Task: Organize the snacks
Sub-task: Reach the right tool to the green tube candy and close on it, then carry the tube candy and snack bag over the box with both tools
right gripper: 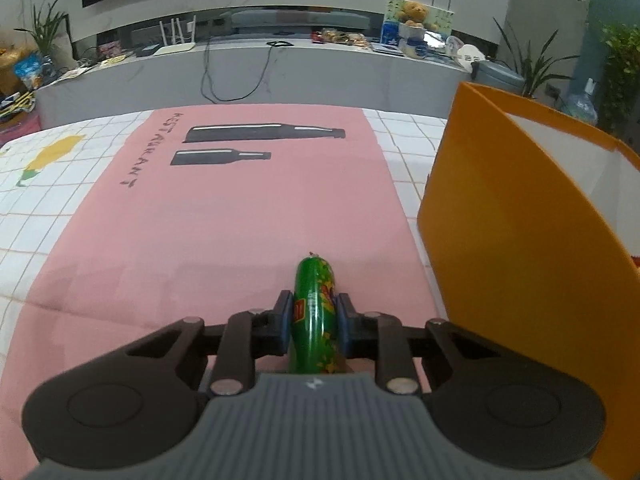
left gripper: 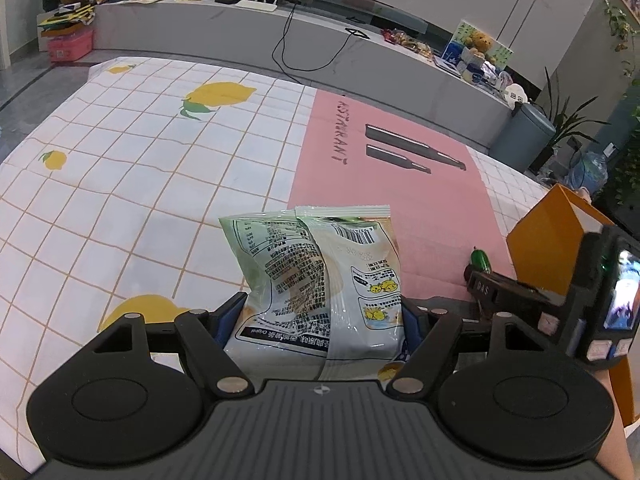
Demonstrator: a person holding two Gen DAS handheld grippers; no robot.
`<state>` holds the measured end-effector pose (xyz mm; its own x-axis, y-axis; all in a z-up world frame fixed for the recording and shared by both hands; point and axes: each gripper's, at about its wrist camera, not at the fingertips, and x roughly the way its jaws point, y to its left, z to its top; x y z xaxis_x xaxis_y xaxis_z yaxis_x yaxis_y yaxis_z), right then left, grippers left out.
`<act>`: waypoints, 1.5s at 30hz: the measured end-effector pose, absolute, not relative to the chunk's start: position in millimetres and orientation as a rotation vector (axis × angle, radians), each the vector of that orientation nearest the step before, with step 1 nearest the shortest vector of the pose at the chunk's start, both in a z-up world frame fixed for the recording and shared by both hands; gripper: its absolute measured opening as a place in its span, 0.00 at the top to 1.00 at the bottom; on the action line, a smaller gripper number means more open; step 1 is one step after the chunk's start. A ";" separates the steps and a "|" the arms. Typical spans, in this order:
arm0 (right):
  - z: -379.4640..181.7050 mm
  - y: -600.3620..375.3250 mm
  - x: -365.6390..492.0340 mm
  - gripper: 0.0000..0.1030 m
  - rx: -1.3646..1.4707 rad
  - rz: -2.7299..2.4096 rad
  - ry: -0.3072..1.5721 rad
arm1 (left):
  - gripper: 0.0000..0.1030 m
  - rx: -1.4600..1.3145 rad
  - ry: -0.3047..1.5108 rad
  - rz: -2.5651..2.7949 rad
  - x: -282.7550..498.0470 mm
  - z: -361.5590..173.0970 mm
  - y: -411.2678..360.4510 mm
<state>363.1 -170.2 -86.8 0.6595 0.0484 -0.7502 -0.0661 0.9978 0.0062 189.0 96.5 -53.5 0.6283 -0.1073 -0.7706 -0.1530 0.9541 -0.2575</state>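
— What's on the far left?

— A white tablecloth (left gripper: 132,184) with an orange grid and lemon prints, spread over the table. Just right of it lies a pink mat (right gripper: 224,220) printed with two dark bottles and some lettering.

— And the left gripper (left gripper: 324,316)?

— Its jaws are clamped on a pale green snack bag (left gripper: 320,280), one blue pad pressed into each side near the bag's lower end. The bag stands up between the fingers, back side to the camera, with barcode and small print showing. It sits over the seam where the tablecloth meets the pink mat; whether its bottom edge rests on the table I can't tell, since the gripper body hides it.

— Moving right?

— The right gripper (right gripper: 314,324) is over the near part of the pink mat. Its jaws are closed around a green sausage stick (right gripper: 314,308), which runs lengthwise between the pads, its tip pointing away from the camera. In the left wrist view that same gripper shows at the right edge, with the green tip poking out.

— Furthest right?

— An orange box (right gripper: 500,248) with a white inside, standing open just beside the right gripper, at the mat's right edge.
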 end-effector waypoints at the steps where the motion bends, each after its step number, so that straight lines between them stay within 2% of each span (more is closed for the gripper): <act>1: -83.9 -173.1 357.7 0.81 -0.003 0.094 0.844 | 0.17 -0.320 0.892 0.024 188.1 -52.4 96.2; 6: -56.9 -183.2 322.3 0.81 0.017 0.176 0.772 | 0.18 -0.327 0.868 0.004 179.8 -43.8 93.8; 13: 15.5 -232.5 271.5 0.81 0.132 0.248 0.615 | 0.18 -0.320 0.795 -0.059 163.8 -19.4 78.0; 20: 63.0 -329.6 254.6 0.80 0.178 0.199 0.545 | 0.18 -0.296 0.794 -0.155 159.2 -7.6 25.3; 27: 42.6 -403.6 285.9 0.80 0.219 0.159 0.651 | 0.18 -0.292 0.780 -0.283 177.0 7.2 -44.8; 32: 14.9 -418.0 330.7 0.80 0.262 0.138 0.752 | 0.18 -0.251 0.787 -0.307 199.8 9.8 -85.7; 39: 1.0 -405.0 363.5 0.80 0.006 0.014 0.824 | 0.18 -0.216 0.798 -0.318 214.6 1.7 -110.9; 45: -7.4 -406.4 387.5 0.80 -0.060 0.018 0.841 | 0.18 -0.148 0.797 -0.306 205.5 -3.0 -133.1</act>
